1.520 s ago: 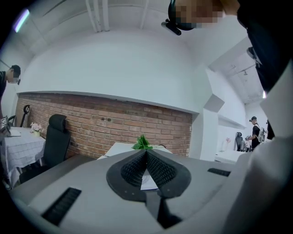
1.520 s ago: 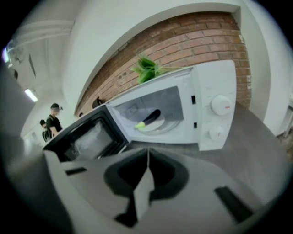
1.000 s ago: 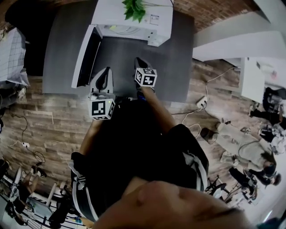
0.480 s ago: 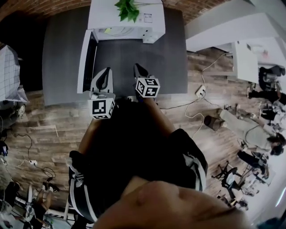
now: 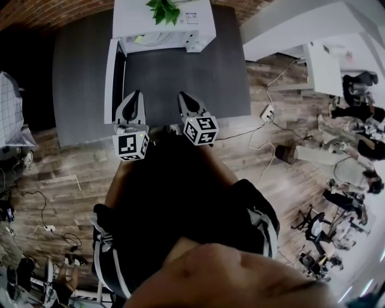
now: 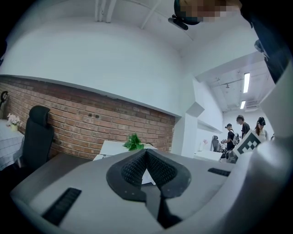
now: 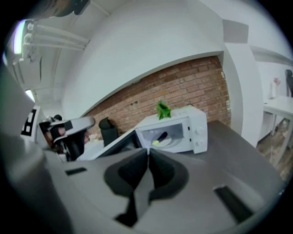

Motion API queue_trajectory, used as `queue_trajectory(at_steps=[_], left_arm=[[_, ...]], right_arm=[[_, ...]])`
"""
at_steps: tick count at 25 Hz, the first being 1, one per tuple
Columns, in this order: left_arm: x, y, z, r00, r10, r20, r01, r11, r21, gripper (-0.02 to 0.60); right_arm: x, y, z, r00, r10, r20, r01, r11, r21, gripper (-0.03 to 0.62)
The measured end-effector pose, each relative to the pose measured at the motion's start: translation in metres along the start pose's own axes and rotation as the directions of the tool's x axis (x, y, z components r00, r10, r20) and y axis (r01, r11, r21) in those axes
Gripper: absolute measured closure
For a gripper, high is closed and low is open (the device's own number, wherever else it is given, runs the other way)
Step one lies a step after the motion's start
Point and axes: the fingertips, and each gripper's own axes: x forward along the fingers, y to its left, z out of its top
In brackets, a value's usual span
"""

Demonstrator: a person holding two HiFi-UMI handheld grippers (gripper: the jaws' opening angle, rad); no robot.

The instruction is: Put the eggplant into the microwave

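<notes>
The eggplant [image 7: 161, 136], dark with a green end, lies on a plate [image 7: 171, 143] inside the white microwave [image 7: 198, 130], whose door [image 7: 114, 145] hangs open to the left. In the head view the microwave [image 5: 174, 21] stands at the grey table's far edge; the eggplant is not visible there. My right gripper [image 5: 183, 96] is shut and empty, well short of the microwave, over the table's near half. Its pads meet in the right gripper view [image 7: 148, 150]. My left gripper [image 5: 133, 94] is beside it near the open door [image 5: 112, 75], also shut and empty [image 6: 146, 151].
A green plant [image 5: 157, 8] sits on the microwave's top. The grey table [image 5: 222, 72] ends just ahead of the person's body. Behind stand a brick wall [image 6: 68, 119] and a black chair [image 6: 37, 137]. People stand at far right [image 6: 240, 130]. Cables lie on the wooden floor [image 5: 264, 141].
Both grippers have drawn back from the microwave toward the table's near edge, the right one more. Both stay shut. The view has shifted, and the microwave now sits higher in the picture.
</notes>
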Motion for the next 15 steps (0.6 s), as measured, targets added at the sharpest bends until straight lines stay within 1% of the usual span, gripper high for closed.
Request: queue_trajectory(at_steps=[4,8,15], left_arm=[[-0.008,-0.005,-0.004,1.000,-0.008,-0.011,0.008,1.000,0.004,0.546],[-0.016,-0.009,-0.010,1.000,-0.010,-0.022,0.010,1.000,-0.008,0.546],[-0.020,-0.010,-0.015,0.999,-0.008,-0.035,0.008,1.000,-0.004,0.546]], right_arm=[[-0.017,0.011,0.004,1.000,0.005,0.020,-0.004,1.000,-0.009,0.557],[-0.025,0.023,-0.001,0.999,0.032,0.035,-0.031,0.999,-0.024,0.557],[-0.029,0.026,-0.002,0.999,0.038,0.037,-0.036,0.998,-0.047,0.562]])
